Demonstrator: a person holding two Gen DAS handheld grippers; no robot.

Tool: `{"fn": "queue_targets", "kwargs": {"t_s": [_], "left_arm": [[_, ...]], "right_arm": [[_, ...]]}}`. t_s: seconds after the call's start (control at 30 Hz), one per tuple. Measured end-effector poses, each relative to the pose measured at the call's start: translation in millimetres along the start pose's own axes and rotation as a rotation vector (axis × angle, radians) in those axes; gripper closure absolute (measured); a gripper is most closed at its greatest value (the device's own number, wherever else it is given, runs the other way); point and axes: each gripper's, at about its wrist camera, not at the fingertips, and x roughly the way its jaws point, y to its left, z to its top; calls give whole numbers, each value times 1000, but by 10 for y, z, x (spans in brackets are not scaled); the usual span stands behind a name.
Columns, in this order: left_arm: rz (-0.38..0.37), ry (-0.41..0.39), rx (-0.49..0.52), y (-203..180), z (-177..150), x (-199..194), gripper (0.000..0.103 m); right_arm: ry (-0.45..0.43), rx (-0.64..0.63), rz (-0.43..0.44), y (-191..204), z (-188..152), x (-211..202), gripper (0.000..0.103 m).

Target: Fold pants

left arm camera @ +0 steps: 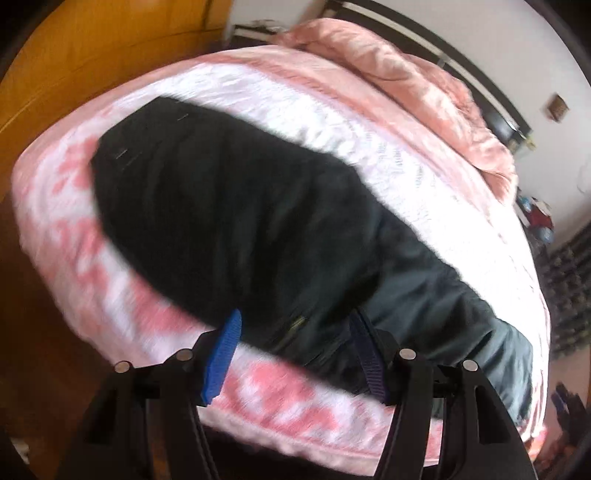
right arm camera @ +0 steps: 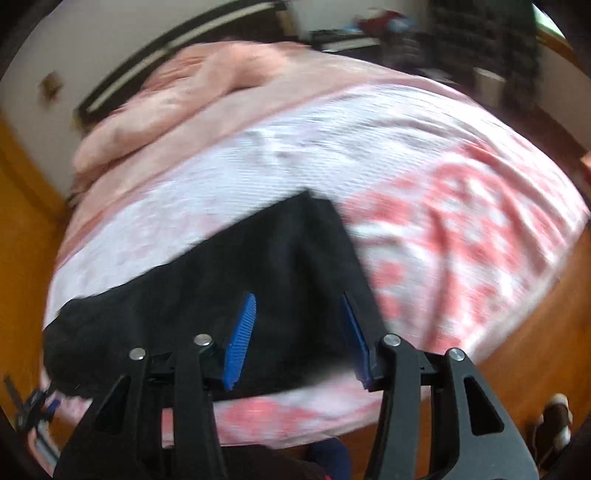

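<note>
The black pants point(left arm camera: 240, 221) lie flat and lengthwise across a pink and white patterned bedspread point(left arm camera: 74, 236). A small zipper shows near the waist end, close to the bed's front edge. My left gripper point(left arm camera: 295, 325) hovers over that end. It is open, its blue pads point(left arm camera: 221, 354) stand apart, and no cloth is pinched. In the right wrist view the other end of the pants point(right arm camera: 266, 266) points up toward the middle of the bedspread point(right arm camera: 461, 229). My right gripper point(right arm camera: 299, 306) is open above it, with the cloth lying loose below the fingers point(right arm camera: 242, 332).
A crumpled pink quilt point(left arm camera: 406, 85) point(right arm camera: 177, 96) is heaped at the head of the bed, against a dark headboard point(left arm camera: 465, 62). Wooden floor point(right arm camera: 535, 302) surrounds the bed, with a slipper point(right arm camera: 554, 417) near its corner. Dark cluttered furniture point(right arm camera: 461, 33) stands at the far side.
</note>
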Motion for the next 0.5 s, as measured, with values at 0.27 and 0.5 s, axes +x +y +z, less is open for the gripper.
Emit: {"fn": "queue_targets", "kwargs": {"t_s": [0.27,0.5], "left_arm": [[10,61,146,-882,787,507,37],[75,276,170,-1257,1102,1271,33]], "right_arm": [[72,-158,141,834,109,453,48],[112,-172,153,1096,73,679,48]]}}
